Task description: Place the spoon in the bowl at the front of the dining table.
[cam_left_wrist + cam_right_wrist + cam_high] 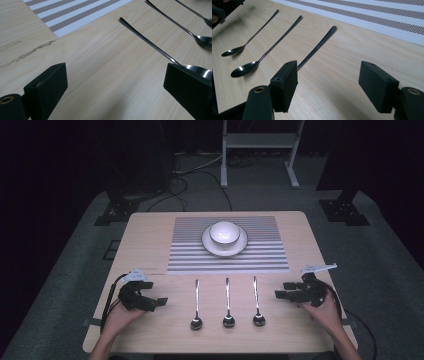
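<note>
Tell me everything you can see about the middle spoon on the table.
The middle spoon is a slim, long-handled spoon of shiny, dark-looking metal. It lies flat on the pale wooden table, bowl end toward the person, thin handle pointing at the striped placemat but stopping short of it. It sits parallel to a matching spoon on either side, apart from both. Nothing touches it but the table; both grippers rest off to the sides, jaws open.

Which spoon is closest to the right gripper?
The right-hand spoon of the three: it lies next to the right gripper, while the middle spoon and left spoon lie farther off.
</note>
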